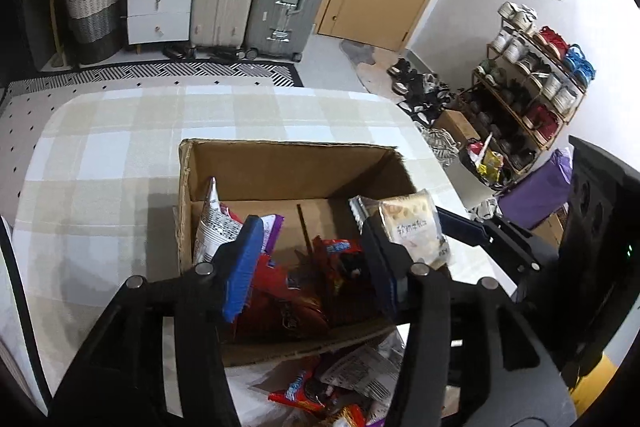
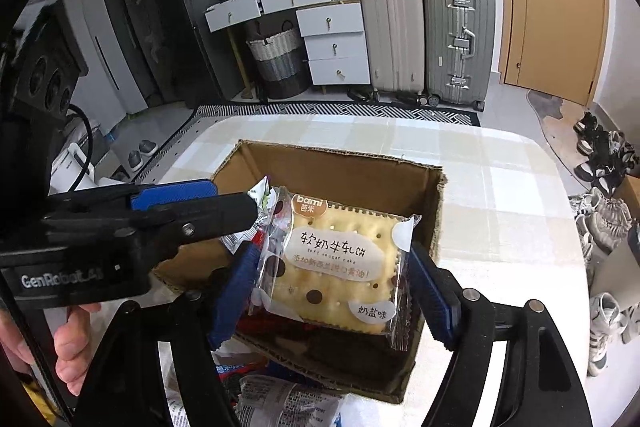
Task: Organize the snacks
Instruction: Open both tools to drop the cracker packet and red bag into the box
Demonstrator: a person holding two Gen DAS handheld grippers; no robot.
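On the left, the left gripper (image 1: pixel 308 263) is held with its blue-padded jaws spread wide and nothing between them, poised above the open brown cardboard box (image 1: pixel 280 163), probably so that it is kept clear while the other tool works. Inside the box, a white printed snack bag (image 1: pixel 212 223) is leaned against the left wall and red snack packets (image 1: pixel 288 299) are heaped on the floor, seemingly as items already sorted. More loose red and white packets (image 1: pixel 320 387) are left on the checked tablecloth (image 1: pixel 100 155) just in front of the box. To the right, a clear-wrapped square cracker packet (image 2: pixel 336 263) is clamped between the pads of the right gripper (image 2: pixel 332 291), held over the box, presumably for release there.
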